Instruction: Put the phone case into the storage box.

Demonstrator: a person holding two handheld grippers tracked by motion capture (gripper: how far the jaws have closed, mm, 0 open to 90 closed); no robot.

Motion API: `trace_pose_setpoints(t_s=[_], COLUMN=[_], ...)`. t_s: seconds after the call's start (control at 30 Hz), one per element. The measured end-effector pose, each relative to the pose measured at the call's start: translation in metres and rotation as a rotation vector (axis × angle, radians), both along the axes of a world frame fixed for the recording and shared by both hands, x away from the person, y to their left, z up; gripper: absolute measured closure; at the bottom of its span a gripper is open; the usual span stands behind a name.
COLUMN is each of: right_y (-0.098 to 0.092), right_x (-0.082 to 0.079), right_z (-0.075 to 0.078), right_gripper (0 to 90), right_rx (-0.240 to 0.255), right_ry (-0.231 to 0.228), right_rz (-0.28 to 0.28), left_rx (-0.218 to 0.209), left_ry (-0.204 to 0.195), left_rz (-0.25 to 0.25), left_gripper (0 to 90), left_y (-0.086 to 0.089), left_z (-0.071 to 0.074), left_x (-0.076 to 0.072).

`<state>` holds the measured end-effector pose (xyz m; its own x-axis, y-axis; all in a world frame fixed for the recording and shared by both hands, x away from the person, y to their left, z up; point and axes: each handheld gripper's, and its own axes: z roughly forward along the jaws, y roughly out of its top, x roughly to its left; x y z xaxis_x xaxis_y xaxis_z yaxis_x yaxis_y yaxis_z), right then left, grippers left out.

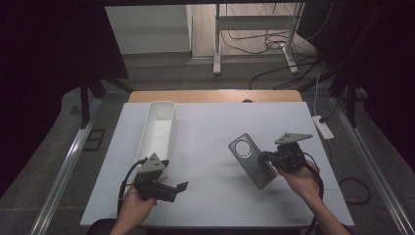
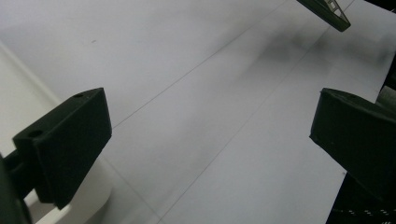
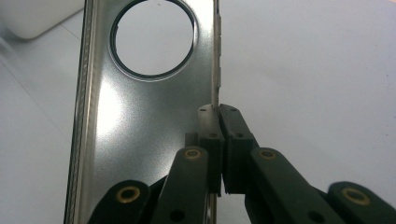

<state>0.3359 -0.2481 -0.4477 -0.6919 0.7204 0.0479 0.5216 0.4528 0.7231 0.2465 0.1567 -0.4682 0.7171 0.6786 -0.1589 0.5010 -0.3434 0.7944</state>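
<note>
A grey metallic phone case [image 3: 135, 121] is seen standing on edge, pinched at its right rim by the right gripper [image 3: 218, 114], whose two black jaws are closed tight against that thin edge. A large round camera cutout is set in the far part of the case, and the white table [image 3: 317, 84] is visible through it. A corner of a white tray [image 3: 32, 16] is seen at the far left.
</note>
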Motion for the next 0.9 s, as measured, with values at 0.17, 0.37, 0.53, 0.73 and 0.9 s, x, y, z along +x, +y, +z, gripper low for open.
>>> trace_pose_setpoints(t_s=[0.17, 0.37, 0.53, 0.73, 0.9], right_y=[0.001, 0.003, 0.005, 0.011, 0.016], right_x=[-0.001, -0.003, -0.005, -0.007, -0.009], right_z=[0.003, 0.005, 0.009, 0.010, 0.010], right_gripper=[88.0, 88.0, 88.0, 88.0, 88.0], right_rx=[0.009, 0.033, 0.063, 0.082, 0.089], right_ry=[-0.018, -0.042, -0.077, -0.115, -0.157], right_rz=[-0.001, 0.004, 0.007, 0.007, 0.010], left_rx=[-0.017, -0.033, -0.055, -0.063, -0.077], left_ry=[0.020, 0.049, 0.063, 0.072, 0.075], left_rz=[-0.013, -0.029, -0.036, -0.043, -0.052], left_gripper=[0.0, 0.0, 0.0, 0.0, 0.0], left_y=[-0.006, -0.015, -0.022, -0.030, -0.037], left_z=[0.000, 0.001, 0.004, 0.006, 0.008], left_x=[0.006, 0.013, 0.020, 0.026, 0.033])
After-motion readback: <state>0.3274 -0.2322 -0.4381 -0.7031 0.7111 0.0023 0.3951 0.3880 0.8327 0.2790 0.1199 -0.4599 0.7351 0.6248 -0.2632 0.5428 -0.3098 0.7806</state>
